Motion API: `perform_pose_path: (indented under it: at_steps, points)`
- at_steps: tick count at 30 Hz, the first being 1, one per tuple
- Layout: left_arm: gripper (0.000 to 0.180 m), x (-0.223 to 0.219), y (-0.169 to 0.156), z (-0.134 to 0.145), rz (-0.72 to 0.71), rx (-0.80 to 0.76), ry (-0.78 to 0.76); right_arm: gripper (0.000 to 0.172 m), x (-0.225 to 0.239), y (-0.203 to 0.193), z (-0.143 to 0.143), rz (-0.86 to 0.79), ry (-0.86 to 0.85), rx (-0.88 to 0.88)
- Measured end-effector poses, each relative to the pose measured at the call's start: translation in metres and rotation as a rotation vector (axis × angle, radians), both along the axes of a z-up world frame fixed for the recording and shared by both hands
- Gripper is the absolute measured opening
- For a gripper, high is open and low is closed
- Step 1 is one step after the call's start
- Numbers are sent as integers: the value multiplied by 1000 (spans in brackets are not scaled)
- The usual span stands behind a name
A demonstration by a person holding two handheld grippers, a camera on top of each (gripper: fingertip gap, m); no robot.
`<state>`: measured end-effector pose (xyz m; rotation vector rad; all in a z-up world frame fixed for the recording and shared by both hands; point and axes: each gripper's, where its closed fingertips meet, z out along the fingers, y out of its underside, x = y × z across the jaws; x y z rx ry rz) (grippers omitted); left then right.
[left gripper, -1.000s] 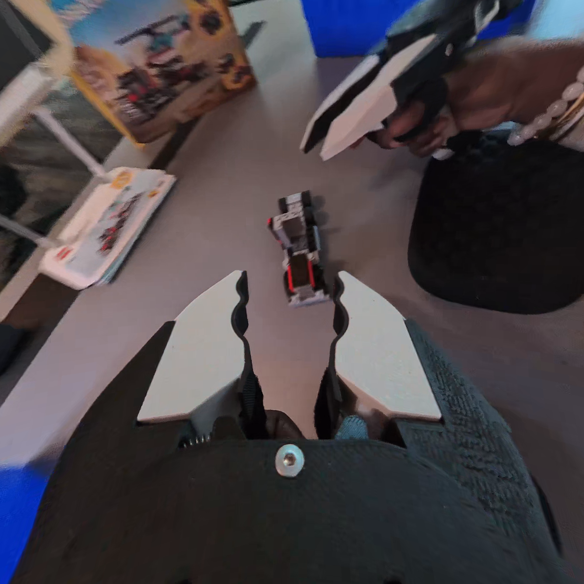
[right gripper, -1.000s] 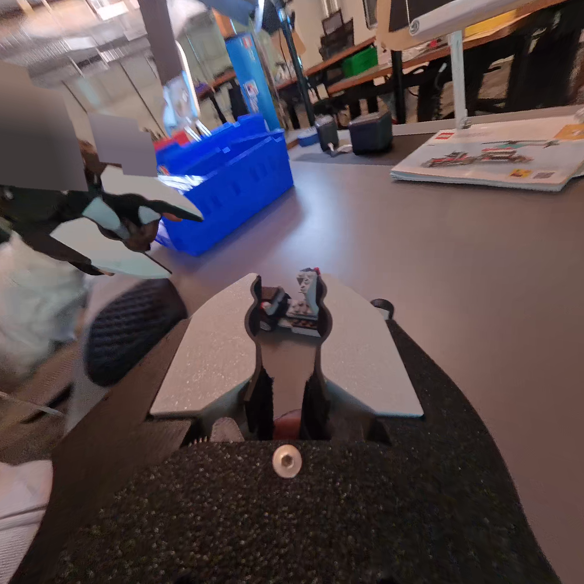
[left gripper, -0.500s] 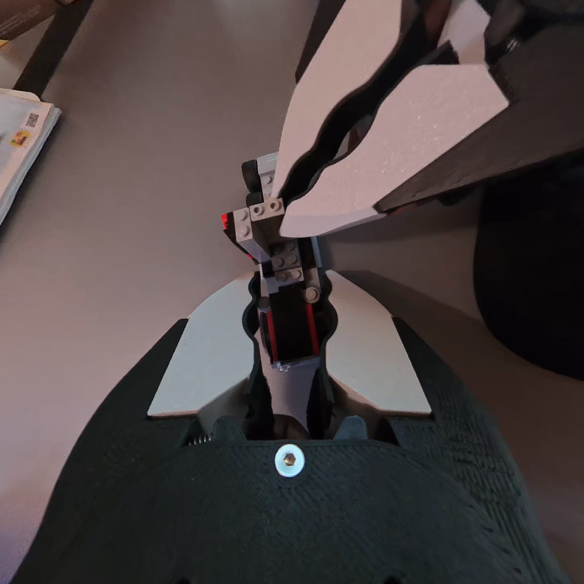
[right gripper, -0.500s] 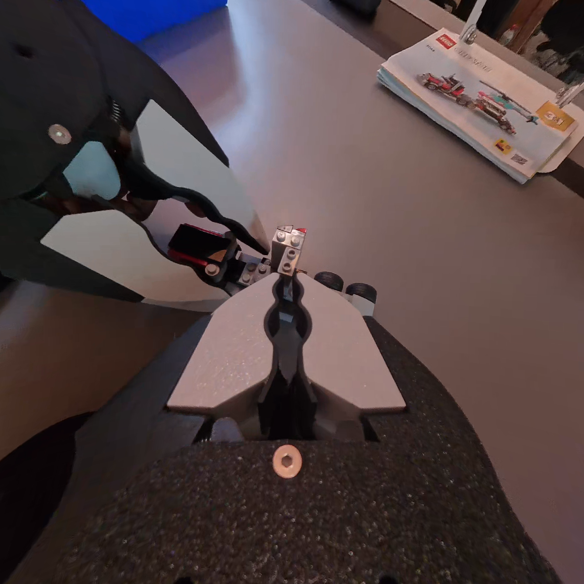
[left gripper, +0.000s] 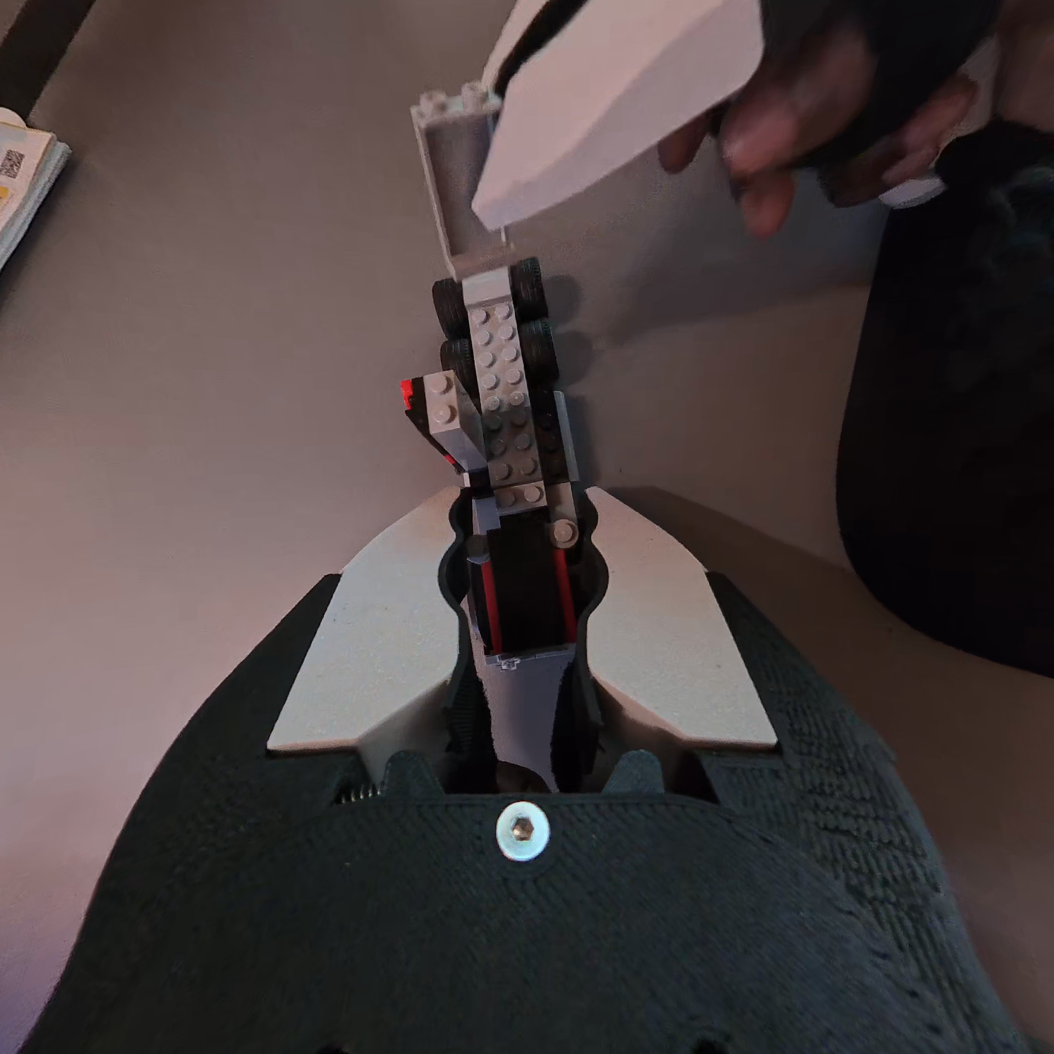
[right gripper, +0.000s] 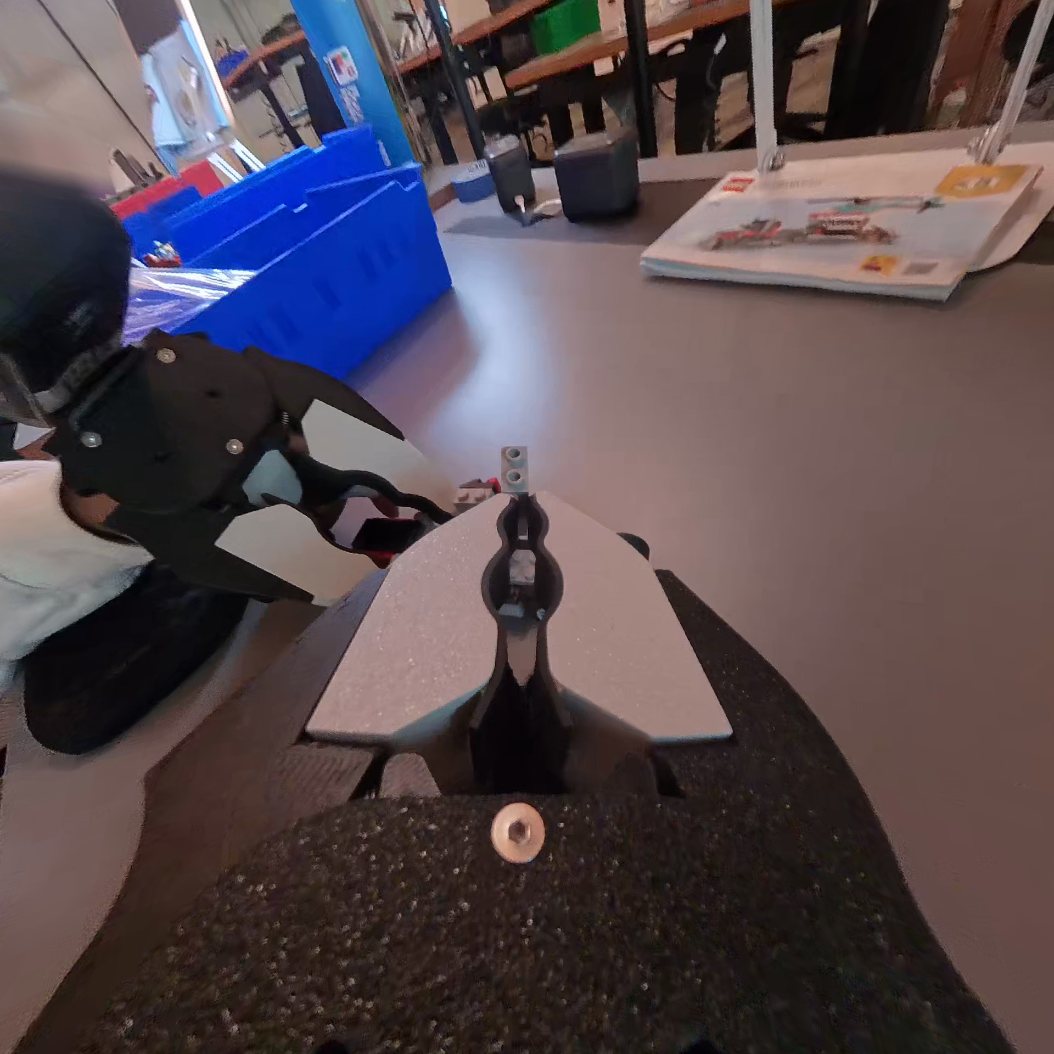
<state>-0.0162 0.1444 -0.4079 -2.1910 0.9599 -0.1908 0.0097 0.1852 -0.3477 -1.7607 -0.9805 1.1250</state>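
Note:
A small toy brick truck, grey with black wheels and a black and red front, lies on the grey table. My left gripper is shut on its black and red front end, with both pads pressed on its sides. My right gripper is shut on a thin grey brick panel that sticks out past its tips. In the left wrist view this panel hangs apart from the truck, just above its rear wheels, under the right gripper. The right wrist view shows the left gripper holding the truck.
An instruction booklet lies on the far side of the table, also at the left edge of the left wrist view. Blue bins stand at the back left. A black round pad lies to the right. Two dark boxes stand behind. Some 8 centimetres of space lies between my two pairs of fingers.
Both grippers closed in on the truck and shut. My right gripper pinched the grey panel on it, then rose with the panel pulled off. My left gripper keeps its hold on the truck.

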Motion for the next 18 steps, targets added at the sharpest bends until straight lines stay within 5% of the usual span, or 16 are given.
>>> perform_pose_path:
  at_steps: [13,16,18]
  points:
    - [38,-3,-2,1,-19,22,46,2,-11,-33,29,216,232,-85]
    - [57,-12,5,14,-15,149,118,2,-9,-38,42,266,355,-177]
    - [57,-4,11,47,-43,347,43,2,-5,-40,52,304,464,-260]
